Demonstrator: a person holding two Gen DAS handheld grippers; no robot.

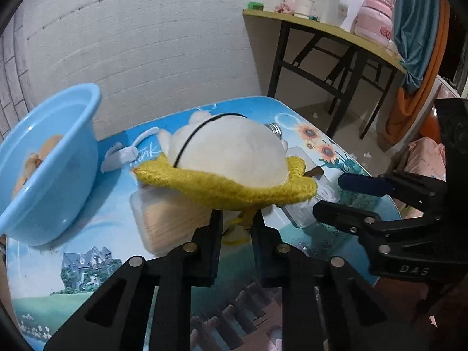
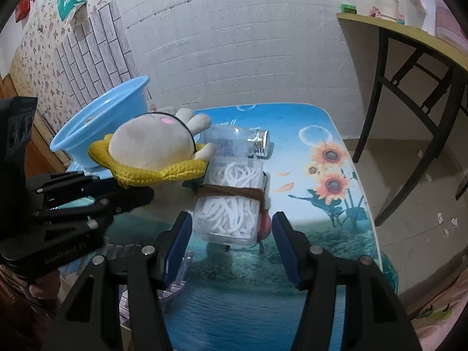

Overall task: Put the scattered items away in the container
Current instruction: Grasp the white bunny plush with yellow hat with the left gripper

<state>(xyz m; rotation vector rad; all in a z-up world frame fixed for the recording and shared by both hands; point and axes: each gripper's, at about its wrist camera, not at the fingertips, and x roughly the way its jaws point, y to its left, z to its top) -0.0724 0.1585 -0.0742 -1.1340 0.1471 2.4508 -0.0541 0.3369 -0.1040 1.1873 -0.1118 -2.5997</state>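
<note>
A cream plush rabbit (image 1: pixel 231 149) in a yellow knitted ring lies atop a clear box of toothpicks (image 1: pixel 172 222). Beside it lies a clear box of white floss picks (image 2: pixel 231 201), banded brown, and a tipped glass bottle (image 2: pixel 237 143) with a silver cap. The blue bowl (image 1: pixel 49 169) stands left.

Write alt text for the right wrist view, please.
The open right gripper straddles a clear box of white loops on a picture-printed table. To the left, the left gripper pinches a plush toy's yellow rim beside a blue basin.
</note>
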